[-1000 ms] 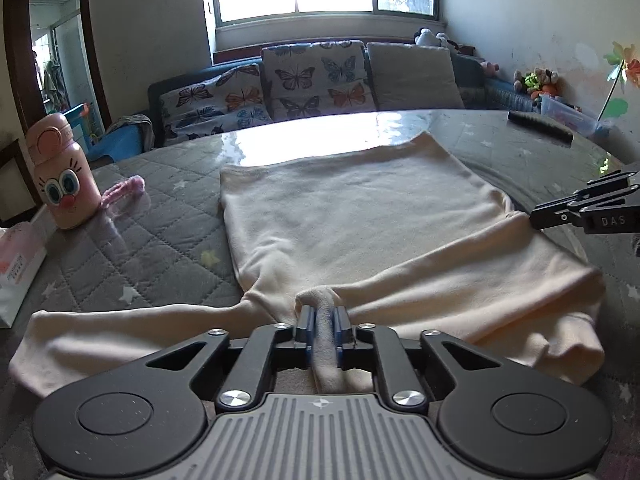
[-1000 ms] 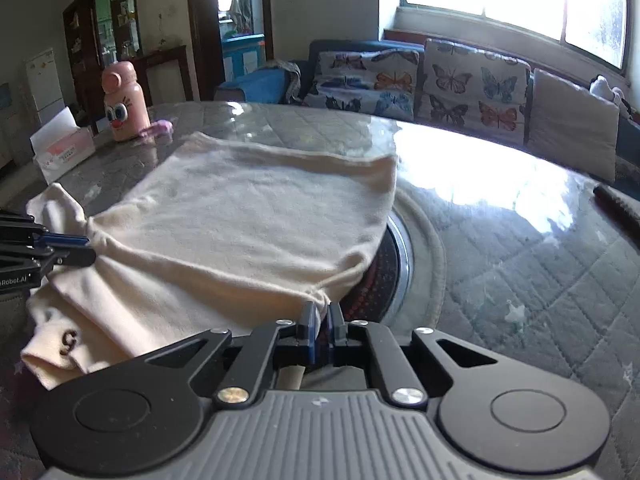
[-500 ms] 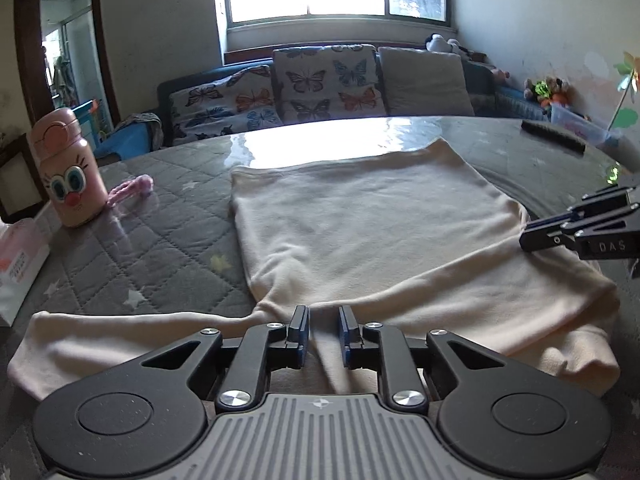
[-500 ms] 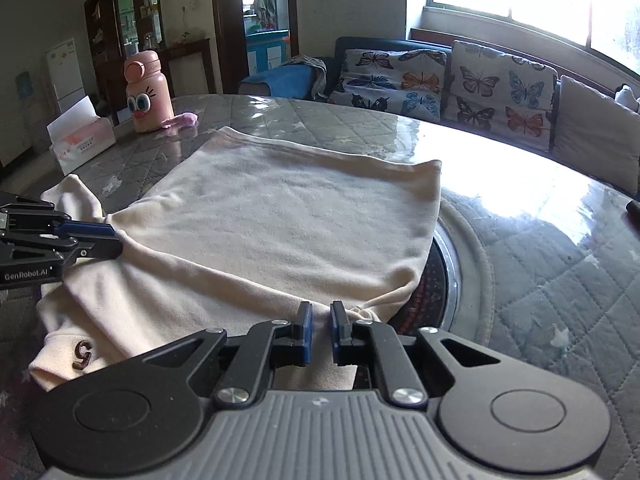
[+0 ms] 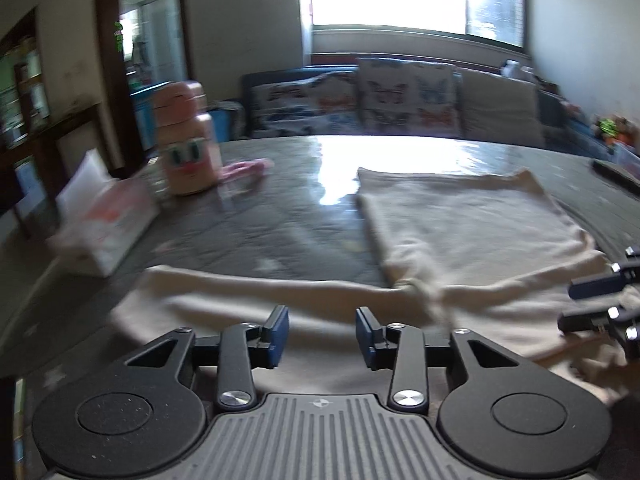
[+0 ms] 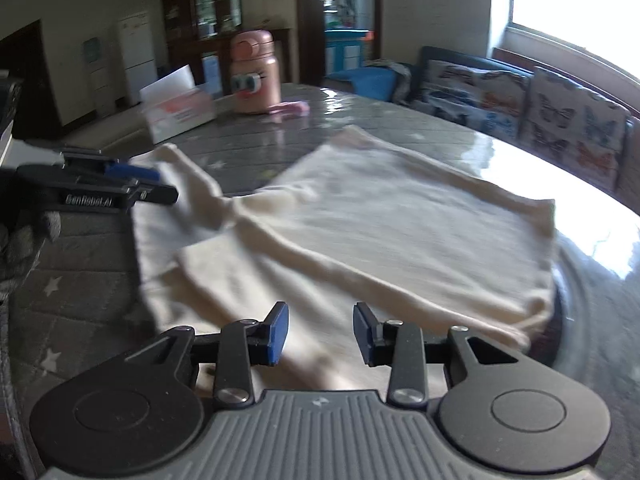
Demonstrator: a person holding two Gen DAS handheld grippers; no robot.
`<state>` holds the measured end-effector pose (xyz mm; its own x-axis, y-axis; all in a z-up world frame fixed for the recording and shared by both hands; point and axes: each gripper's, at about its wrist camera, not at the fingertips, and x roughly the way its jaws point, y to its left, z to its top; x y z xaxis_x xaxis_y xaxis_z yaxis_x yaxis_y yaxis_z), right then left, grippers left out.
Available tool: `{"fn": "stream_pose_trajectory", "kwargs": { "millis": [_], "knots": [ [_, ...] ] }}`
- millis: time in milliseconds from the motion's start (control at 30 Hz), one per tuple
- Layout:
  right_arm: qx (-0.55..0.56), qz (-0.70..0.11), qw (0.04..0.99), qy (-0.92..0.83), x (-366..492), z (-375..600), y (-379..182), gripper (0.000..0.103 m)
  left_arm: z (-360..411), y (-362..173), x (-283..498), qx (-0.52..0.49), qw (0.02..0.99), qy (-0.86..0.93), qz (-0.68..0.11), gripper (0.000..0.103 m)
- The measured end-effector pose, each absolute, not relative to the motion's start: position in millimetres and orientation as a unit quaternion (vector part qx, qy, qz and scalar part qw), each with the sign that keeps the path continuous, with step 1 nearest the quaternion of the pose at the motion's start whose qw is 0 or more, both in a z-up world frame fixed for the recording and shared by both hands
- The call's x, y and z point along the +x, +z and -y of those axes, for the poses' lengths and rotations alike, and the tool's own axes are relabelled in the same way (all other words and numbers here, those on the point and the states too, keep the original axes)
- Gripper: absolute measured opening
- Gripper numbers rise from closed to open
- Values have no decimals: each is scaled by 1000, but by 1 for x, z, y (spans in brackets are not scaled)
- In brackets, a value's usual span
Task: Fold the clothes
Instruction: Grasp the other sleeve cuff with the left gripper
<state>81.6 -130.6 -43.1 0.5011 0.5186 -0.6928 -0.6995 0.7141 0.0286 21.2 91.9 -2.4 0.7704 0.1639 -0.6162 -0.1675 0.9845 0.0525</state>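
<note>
Left gripper [image 5: 322, 335], jaws apart, above cream garment [image 5: 460, 232].

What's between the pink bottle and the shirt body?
Left wrist view: only a pink strap beside the bottle, then bare quilted table up to the shirt.

Counting what's on the table [image 5: 280, 216]: one cream garment [image 5: 472, 220] is laid out, with one long sleeve [image 5: 256, 284] stretched off to the side. One pink cartoon-face bottle [image 5: 187, 140] can be counted, plus one tissue box [image 5: 105, 224] and one small pink thing [image 5: 244, 169] beside the bottle, too blurred to be named. Two grippers are seen in total, the left gripper [image 5: 322, 334] and the right gripper [image 6: 320, 332], two blue-padded fingers each. Behind the table, one sofa [image 5: 280, 80] is seen; about four butterfly cushions [image 5: 404, 98] can be made out, though blur keeps that count loose. One white fridge [image 6: 136, 56] is spotted too.
</note>
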Motion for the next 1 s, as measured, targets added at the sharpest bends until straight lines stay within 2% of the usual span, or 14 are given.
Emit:
{"fn": "stream_pose_trajectory", "kwargs": {
  "millis": [567,633,700,767,833,867,933,1000],
  "knots": [
    [-141,-341,836,406,68,77,-47,38,-185,-13,10,-86,909,239,-329,45],
    [-137,-342,837,406,68,80,-46,39,-189,-14,12,-93,907,245,-330,44],
    [-135,-340,838,405,67,83,-44,45,-193,-16,16,-102,904,249,-331,43],
    [-133,-338,839,404,66,87,-41,45,-196,-18,18,-110,902,250,-333,42],
    [-132,-336,841,402,64,91,-39,45,-199,-20,21,-118,900,251,-336,31],
    [-130,-335,843,401,63,93,-38,45,-200,-20,22,-119,901,251,-334,28],
    [-126,-334,845,398,62,98,-36,45,-200,-19,23,-121,902,251,-330,9],
    [-124,-332,848,393,61,104,-34,45,-199,-15,24,-121,904,251,-325,5]
  ]
}}
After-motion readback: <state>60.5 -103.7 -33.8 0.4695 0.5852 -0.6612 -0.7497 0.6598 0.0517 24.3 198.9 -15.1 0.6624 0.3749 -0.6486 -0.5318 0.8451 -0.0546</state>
